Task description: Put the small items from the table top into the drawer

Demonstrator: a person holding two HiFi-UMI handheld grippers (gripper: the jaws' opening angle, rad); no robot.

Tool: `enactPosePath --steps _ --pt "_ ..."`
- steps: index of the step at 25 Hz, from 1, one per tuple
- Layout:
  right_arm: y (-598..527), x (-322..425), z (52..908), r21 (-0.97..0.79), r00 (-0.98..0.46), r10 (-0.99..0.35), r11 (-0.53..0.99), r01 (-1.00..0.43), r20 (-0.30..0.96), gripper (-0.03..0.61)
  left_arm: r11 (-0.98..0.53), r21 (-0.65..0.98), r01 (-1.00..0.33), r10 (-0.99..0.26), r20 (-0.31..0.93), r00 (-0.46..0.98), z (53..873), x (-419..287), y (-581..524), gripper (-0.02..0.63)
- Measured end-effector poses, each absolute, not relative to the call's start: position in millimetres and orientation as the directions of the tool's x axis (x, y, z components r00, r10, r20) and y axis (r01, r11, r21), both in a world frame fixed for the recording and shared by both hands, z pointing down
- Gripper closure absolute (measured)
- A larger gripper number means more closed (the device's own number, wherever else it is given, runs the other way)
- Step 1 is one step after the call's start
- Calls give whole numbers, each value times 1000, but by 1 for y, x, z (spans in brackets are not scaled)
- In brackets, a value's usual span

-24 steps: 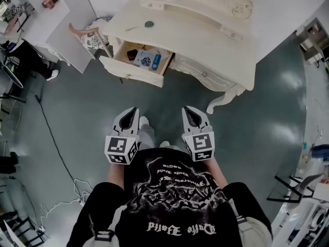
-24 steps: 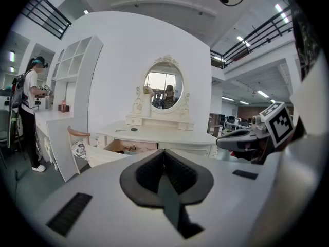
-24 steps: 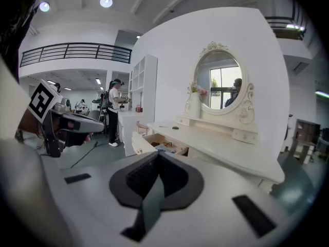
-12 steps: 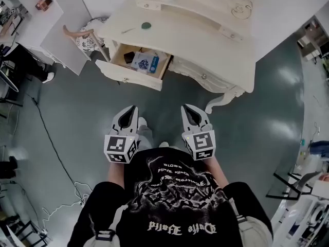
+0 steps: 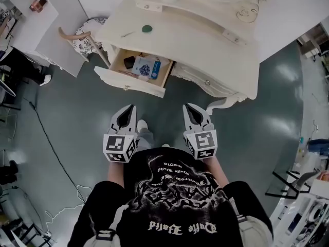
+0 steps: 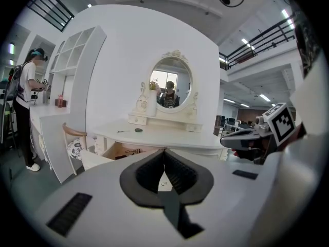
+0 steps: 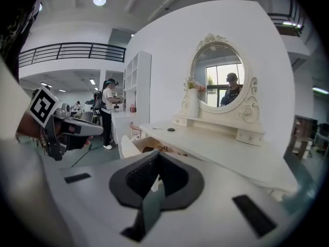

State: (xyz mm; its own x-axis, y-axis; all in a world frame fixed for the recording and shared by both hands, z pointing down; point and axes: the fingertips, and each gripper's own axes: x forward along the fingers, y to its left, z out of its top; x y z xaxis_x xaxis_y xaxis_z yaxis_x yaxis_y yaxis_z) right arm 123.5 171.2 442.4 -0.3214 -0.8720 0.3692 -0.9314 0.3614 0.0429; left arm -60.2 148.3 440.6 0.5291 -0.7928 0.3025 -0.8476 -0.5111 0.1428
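Head view: left tool [image 5: 131, 109], right tool [image 5: 188, 108] closed, empty; green disc [image 5: 147, 29] on table top [image 5: 195, 40] well ahead, beyond open drawer [image 5: 128, 80].

The bench [image 5: 205, 40], top of the head view, looks like smooth cream-painted wood; its drawer [image 5: 131, 82] is bare pale wood inside. The floor [image 5: 72, 112] is glossy grey-green. My left claw [image 5: 131, 110] and right claw [image 5: 189, 108] are matt white plastic with ribbed black pads [image 6: 149, 171].
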Motion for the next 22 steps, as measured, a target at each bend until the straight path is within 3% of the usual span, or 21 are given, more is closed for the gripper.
enactPosePath --steps 22 --pt "73 83 457 48 -214 -881 257 -965 422 569 -627 169 -760 -695 318 645 449 -91 27 598"
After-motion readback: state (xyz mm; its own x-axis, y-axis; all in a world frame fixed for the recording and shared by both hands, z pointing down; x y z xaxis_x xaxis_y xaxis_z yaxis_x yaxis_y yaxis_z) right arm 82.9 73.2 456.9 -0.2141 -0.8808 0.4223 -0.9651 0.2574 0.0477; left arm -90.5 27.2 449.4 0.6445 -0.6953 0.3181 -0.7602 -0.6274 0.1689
